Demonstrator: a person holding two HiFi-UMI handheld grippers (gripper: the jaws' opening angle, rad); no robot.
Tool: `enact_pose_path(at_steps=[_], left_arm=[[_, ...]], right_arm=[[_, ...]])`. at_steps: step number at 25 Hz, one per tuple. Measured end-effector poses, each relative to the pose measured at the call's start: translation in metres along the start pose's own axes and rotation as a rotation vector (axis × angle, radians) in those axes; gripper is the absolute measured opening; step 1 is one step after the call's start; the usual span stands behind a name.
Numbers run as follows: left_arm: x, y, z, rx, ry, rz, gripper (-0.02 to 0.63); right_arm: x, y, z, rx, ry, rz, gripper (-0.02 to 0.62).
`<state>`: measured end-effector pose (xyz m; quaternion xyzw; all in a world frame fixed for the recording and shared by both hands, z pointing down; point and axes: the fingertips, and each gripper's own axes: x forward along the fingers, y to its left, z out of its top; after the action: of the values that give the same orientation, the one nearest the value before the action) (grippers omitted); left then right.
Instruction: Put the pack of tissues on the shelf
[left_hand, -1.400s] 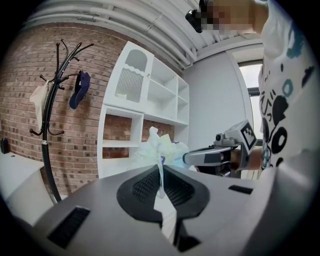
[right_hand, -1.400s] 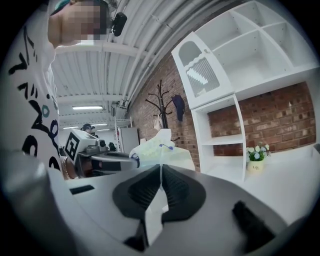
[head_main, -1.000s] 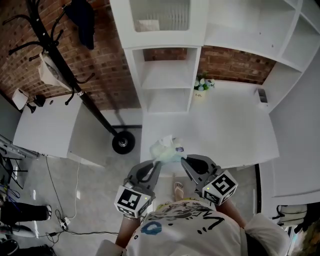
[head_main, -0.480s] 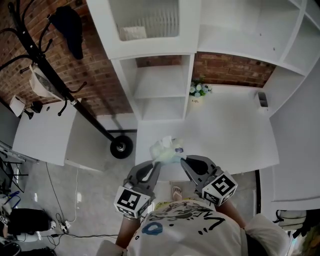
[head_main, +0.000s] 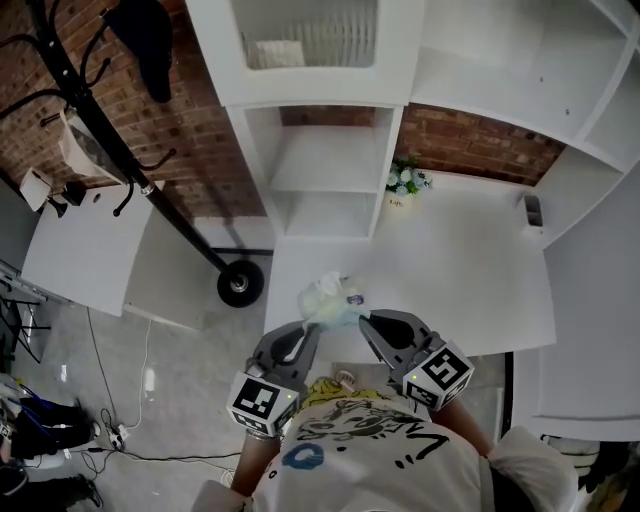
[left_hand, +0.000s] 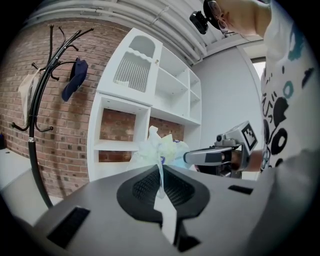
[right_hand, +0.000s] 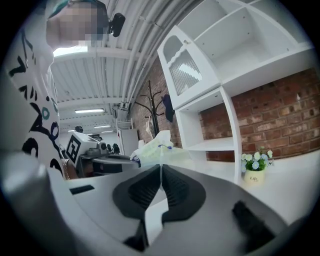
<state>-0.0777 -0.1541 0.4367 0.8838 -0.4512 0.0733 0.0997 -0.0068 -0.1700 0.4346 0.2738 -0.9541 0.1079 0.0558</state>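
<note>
A pale green pack of tissues (head_main: 331, 300) hangs between my two grippers above the near edge of the white desk (head_main: 470, 270). My left gripper (head_main: 316, 326) is shut on the pack's left side, and the wrapper (left_hand: 158, 150) sticks up from its closed jaws. From the other side my right gripper (head_main: 362, 322) is shut on the pack (right_hand: 153, 147), pinching its edge. The white shelf unit (head_main: 325, 160) stands ahead at the back of the desk, its open compartments bare.
A small pot of flowers (head_main: 405, 182) sits on the desk right of the shelf unit. A black coat stand (head_main: 150, 190) with a round base (head_main: 240, 283) stands left of the desk. A small dark object (head_main: 531, 210) lies at the desk's far right. A low white table (head_main: 90, 250) is at left.
The view has shifted slightly against the shelf and desk; both grippers keep the same hold on the tissue pack.
</note>
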Motion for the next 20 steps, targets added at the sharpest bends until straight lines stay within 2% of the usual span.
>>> enact_pose_path(at_steps=[10,20], left_arm=[[0.010,0.022,0.012,0.018,-0.004,-0.031,0.021],[0.038,0.063,0.036,0.054,-0.013,-0.114,0.021]], right_arm=[[0.018,-0.007,0.010,0.023,-0.033,-0.038,0.031],[0.051,-0.039,0.038,0.041,-0.087,-0.142,0.031]])
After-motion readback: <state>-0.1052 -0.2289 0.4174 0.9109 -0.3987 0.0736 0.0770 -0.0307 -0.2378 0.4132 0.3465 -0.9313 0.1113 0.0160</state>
